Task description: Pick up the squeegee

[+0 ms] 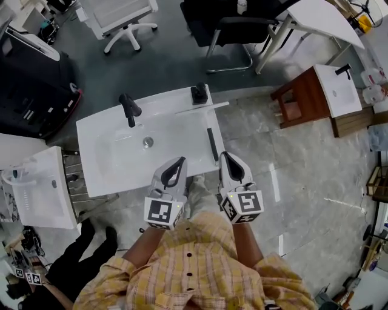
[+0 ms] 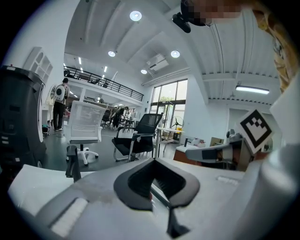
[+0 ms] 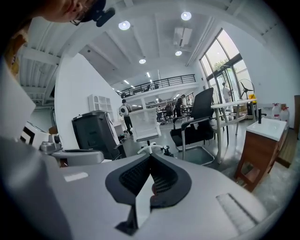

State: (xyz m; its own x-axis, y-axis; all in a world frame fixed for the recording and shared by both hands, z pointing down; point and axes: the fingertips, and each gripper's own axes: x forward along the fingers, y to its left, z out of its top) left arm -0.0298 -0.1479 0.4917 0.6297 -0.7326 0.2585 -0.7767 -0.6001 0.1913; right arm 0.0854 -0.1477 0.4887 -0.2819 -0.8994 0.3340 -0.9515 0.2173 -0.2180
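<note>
On the white sink counter (image 1: 109,163), a black block-like handle with a long pale bar (image 1: 199,95) rests at the far right edge; it looks like the squeegee. A thin black strip (image 1: 212,144) lies nearer, along the counter's right side. The black faucet (image 1: 129,109) stands at the back left and shows again as the faucet (image 2: 71,161). My left gripper (image 1: 180,161) hovers over the counter's near edge, shut and empty. My right gripper (image 1: 225,155) is beside it, just this side of the black strip, also shut and empty. Neither gripper touches anything.
Another white basin (image 1: 36,194) stands at the left, beside a black machine (image 1: 30,91). Behind the counter are a white office chair (image 1: 121,18) and a black chair (image 1: 233,30). A wooden cabinet with a white top (image 1: 315,91) is at the right. Someone's black shoes (image 1: 97,233) are at the lower left.
</note>
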